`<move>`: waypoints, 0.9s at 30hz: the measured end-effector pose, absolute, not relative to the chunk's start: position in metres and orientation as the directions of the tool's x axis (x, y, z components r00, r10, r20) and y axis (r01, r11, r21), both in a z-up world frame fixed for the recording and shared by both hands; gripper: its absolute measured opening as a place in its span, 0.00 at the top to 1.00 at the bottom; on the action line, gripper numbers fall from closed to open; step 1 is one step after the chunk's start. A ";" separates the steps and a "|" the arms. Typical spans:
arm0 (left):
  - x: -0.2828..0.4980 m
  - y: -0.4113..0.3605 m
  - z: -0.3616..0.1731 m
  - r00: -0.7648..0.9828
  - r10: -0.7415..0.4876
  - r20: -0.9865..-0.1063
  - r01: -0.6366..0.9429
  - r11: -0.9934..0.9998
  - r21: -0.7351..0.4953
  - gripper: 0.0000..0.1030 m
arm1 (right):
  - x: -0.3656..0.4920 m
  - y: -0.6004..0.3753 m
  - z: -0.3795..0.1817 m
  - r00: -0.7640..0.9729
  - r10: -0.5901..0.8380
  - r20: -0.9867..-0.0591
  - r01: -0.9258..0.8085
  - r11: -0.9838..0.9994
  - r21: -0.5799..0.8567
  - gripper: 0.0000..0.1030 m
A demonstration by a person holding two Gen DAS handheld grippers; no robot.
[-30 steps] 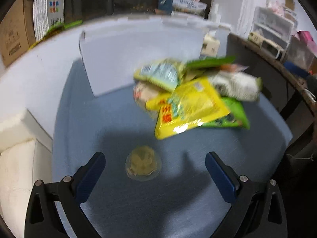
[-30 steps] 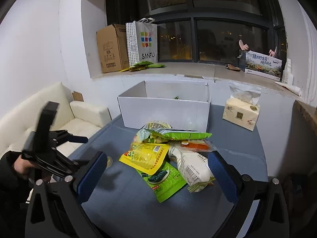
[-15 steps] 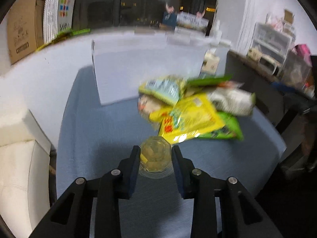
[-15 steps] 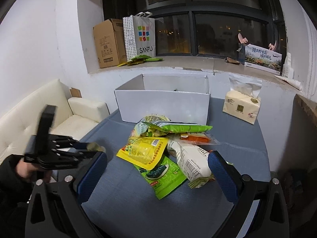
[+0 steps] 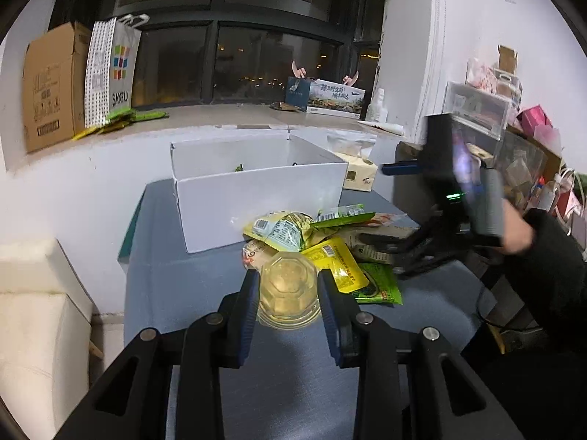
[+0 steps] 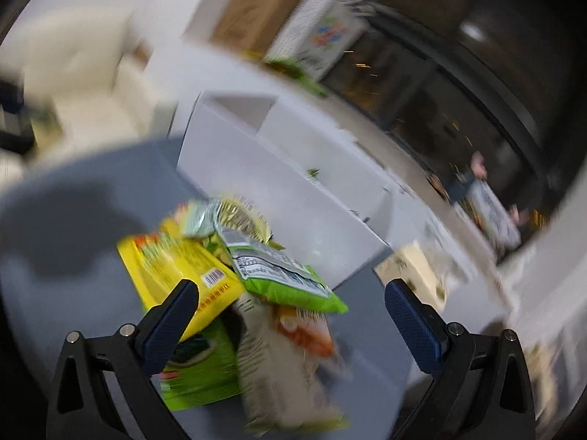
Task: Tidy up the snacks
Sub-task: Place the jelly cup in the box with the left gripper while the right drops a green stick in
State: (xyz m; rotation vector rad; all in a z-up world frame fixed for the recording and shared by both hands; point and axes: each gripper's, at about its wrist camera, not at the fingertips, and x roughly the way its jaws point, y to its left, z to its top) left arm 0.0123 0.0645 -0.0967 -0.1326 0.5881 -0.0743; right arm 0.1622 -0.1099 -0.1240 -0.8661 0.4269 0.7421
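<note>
My left gripper (image 5: 288, 291) is shut on a clear jelly cup (image 5: 287, 289) with a yellow filling and holds it above the blue table (image 5: 176, 278). Behind it lies a pile of snack packets (image 5: 319, 242), and beyond that an open white box (image 5: 256, 190). My right gripper (image 6: 291, 315) is open, low over the pile, above a pale packet (image 6: 282, 359), a green packet (image 6: 282, 278) and a yellow packet (image 6: 179, 267). The right wrist view is blurred. The white box (image 6: 293, 183) lies beyond the pile there.
A tissue pack (image 5: 357, 174) stands right of the box. A white sofa (image 5: 33, 315) is left of the table. On the window ledge are a cardboard box (image 5: 47, 84) and a SANFU bag (image 5: 110, 69). The right-hand gripper's body (image 5: 462, 198) shows at the pile's right.
My left gripper closed on the jelly cup and lifted it off the table. My right gripper swung down and forward over the snack pile, staying open.
</note>
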 end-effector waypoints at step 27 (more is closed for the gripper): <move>0.133 0.122 -0.028 0.919 -0.088 -0.385 0.011 0.980 -0.199 0.65 | 0.257 -0.171 0.002 0.506 0.755 -0.418 -0.730 0.632 0.260 0.88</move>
